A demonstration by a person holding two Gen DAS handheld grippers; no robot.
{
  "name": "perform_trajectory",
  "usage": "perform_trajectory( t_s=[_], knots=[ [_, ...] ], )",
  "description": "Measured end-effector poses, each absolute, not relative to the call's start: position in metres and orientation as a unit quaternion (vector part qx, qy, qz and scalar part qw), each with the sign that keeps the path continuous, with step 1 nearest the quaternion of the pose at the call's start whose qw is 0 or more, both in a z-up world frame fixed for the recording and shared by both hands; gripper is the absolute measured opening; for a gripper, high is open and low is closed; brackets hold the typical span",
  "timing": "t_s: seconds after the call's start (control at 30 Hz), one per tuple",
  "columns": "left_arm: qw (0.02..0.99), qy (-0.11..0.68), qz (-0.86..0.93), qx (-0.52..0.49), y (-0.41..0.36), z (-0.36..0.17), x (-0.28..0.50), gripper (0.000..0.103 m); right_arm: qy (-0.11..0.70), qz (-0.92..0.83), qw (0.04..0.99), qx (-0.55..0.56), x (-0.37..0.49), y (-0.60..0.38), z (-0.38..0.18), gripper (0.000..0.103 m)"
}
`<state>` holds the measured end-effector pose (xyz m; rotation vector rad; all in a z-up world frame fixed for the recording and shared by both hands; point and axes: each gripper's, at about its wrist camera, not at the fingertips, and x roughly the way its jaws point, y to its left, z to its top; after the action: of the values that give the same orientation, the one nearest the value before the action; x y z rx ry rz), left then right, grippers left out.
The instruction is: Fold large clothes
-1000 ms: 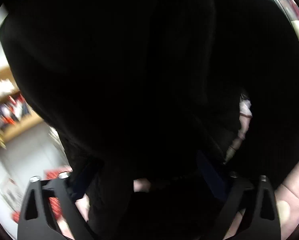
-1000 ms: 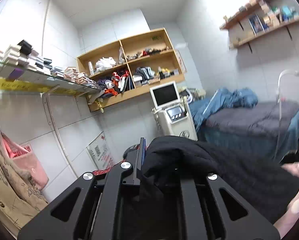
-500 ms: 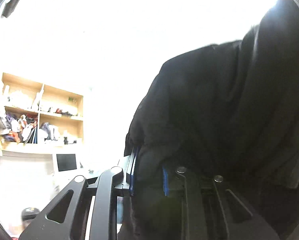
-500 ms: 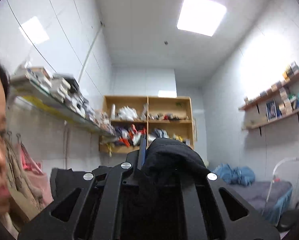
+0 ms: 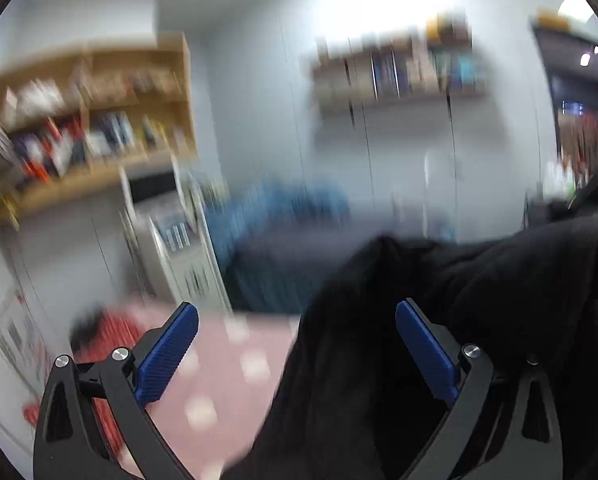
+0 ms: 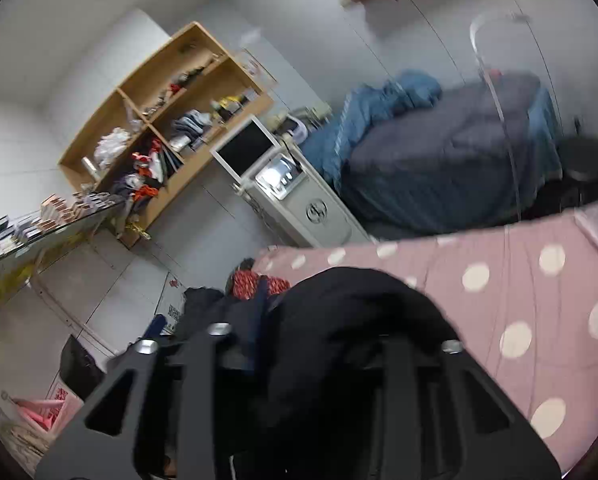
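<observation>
A large black garment (image 5: 479, 300) hangs at the right of the blurred left wrist view, draped over the right finger. My left gripper (image 5: 297, 320) is open, its blue pads (image 5: 167, 354) wide apart; a fold of the garment lies between them but is not pinched. In the right wrist view my right gripper (image 6: 319, 332) is shut on a bunch of the same black garment (image 6: 351, 320), held above the pink polka-dot surface (image 6: 519, 320).
A wooden shelf unit (image 6: 171, 120) with clutter hangs on the far wall. A white machine with a screen (image 6: 291, 184) stands beside a bed with blue and grey covers (image 6: 439, 152). A dark clothes pile (image 6: 203, 300) lies at the pink surface's far end.
My left gripper has opened and let go of the black garment, and has swung down. My right gripper has tilted down toward the pink surface, still holding the cloth.
</observation>
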<state>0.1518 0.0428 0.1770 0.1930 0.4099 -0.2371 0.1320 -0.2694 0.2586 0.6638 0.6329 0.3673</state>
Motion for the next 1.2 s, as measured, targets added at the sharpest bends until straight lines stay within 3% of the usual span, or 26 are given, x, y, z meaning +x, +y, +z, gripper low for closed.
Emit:
perform_trajectory(
  t_s=[0.03,0.17,0.27,0.43,0.6,0.83,1.0,1.2],
  knots=[
    [0.958,0.246,-0.118,0.091,0.042,0.145,0.169,0.097,0.325,0.145,0.873,0.332,0.143,-0.274,0.218,0.096],
    [0.921,0.368,-0.100,0.079,0.062,0.042,0.184,0.097,0.384,0.058,0.845,0.368,0.141,-0.284,0.112,0.096],
    [0.909,0.400,-0.083,0.080,0.099,0.014,0.167,0.097,0.403,0.018,0.849,0.342,0.114,-0.279,0.056,0.096],
    [0.883,0.456,-0.062,0.091,0.118,-0.022,0.122,0.097,0.389,-0.013,0.915,0.106,0.067,-0.228,0.049,0.096],
    [0.881,0.460,-0.057,0.094,0.106,-0.017,0.074,0.097,0.371,-0.039,0.925,-0.063,0.025,-0.179,0.047,0.096],
    [0.890,0.419,-0.135,0.121,0.059,0.001,0.036,0.097,0.401,-0.030,0.915,0.021,-0.003,-0.176,0.033,0.096],
    [0.855,0.443,-0.175,0.204,0.012,-0.032,0.018,0.097,0.436,-0.031,0.893,0.106,-0.011,-0.189,0.020,0.096],
    [0.843,0.439,-0.167,0.263,0.004,-0.066,0.018,0.093,0.445,-0.041,0.888,0.103,-0.020,-0.185,0.013,0.096]
  ],
)
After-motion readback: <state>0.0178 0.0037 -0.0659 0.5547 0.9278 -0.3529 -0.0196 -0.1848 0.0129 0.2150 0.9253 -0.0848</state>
